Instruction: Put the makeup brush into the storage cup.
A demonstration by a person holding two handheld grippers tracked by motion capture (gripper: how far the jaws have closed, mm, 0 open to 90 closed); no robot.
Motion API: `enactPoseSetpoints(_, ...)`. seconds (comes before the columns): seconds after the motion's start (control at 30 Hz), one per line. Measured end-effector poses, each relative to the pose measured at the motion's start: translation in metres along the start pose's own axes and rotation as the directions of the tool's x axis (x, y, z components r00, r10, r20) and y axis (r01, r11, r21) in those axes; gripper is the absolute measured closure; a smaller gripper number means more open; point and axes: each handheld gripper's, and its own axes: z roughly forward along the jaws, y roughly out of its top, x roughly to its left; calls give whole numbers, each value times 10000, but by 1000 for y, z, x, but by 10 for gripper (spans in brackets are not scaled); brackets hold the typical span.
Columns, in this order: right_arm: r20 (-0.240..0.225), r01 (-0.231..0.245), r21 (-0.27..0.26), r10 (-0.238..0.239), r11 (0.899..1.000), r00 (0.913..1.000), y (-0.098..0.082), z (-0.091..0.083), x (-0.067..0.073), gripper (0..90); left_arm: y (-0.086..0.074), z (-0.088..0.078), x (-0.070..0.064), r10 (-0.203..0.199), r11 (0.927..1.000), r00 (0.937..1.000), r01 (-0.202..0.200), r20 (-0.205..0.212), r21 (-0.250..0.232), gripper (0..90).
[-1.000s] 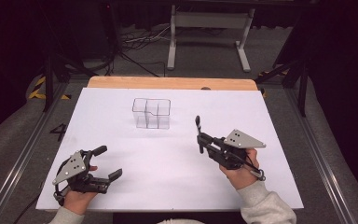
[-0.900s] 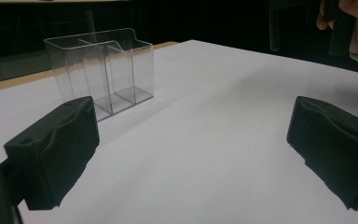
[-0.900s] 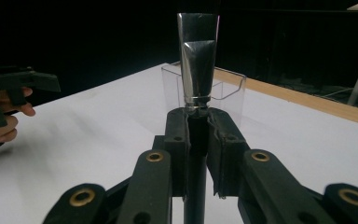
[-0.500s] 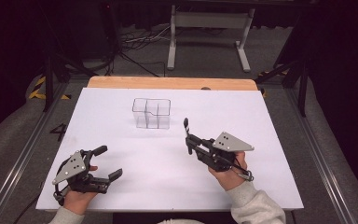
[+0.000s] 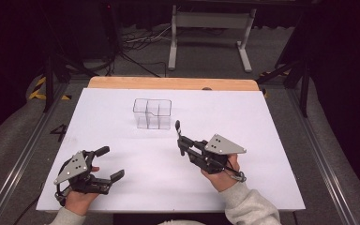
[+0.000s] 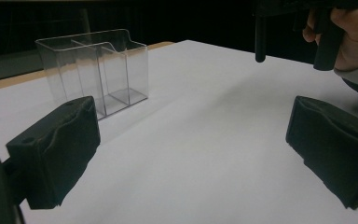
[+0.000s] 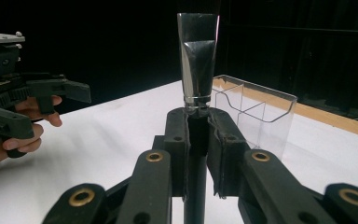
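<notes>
Holding the dark tube (image 7: 197, 70) upright, I keep the right gripper (image 5: 180, 140) pressed together on its lower body; in the right gripper view both pads clamp the tube, and its flat crimped end stands above them. The tube's long axis is near vertical, which suits a drop into an open-topped container.

I read the target as the clear divided organizer (image 5: 152, 113), standing on the white table sheet (image 5: 262, 140) toward the far middle. From the tube, the organizer lies ahead and slightly to my left, near but not touching. In the right gripper view it appears just beyond and to the right of the tube, with its partition walls visible. I cannot tell yet which compartment lines up with the tube.

My right hand (image 5: 220, 176) is the nearer one by a clear margin. It grips from behind, jaws pointing toward the organizer, grey plate on top.

The left gripper (image 5: 110, 163) rests at the near left of the sheet, well apart from the organizer, with its jaws spread wide and nothing between them. Its own view shows both pads (image 6: 56, 149) open, the organizer beyond.

I judge the next move needs a lift over the rim.
</notes>
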Motion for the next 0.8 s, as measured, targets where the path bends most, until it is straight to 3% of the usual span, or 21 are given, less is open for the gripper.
enactPoseSetpoints(0.13,-35,71,39,-71,10000,10000,-2,0,1,789,2,1,0,142,9999,9999,-142,44,25,33)
enactPoseSetpoints(0.33,-62,108,82,-108,9999,9999,-3,1,2,789,12,8,-1,-31,10000,9994,32,332,-35,37)
enactPoseSetpoints(0.53,-42,87,166,-86,9998,10000,-4,0,1,789,24,25,-1,252,9995,9972,-263,699,161,46)
enactPoseSetpoints(0.8,-31,48,199,-47,9998,10000,-5,0,-1,789,47,50,-4,266,9996,9907,-276,1336,57,37)
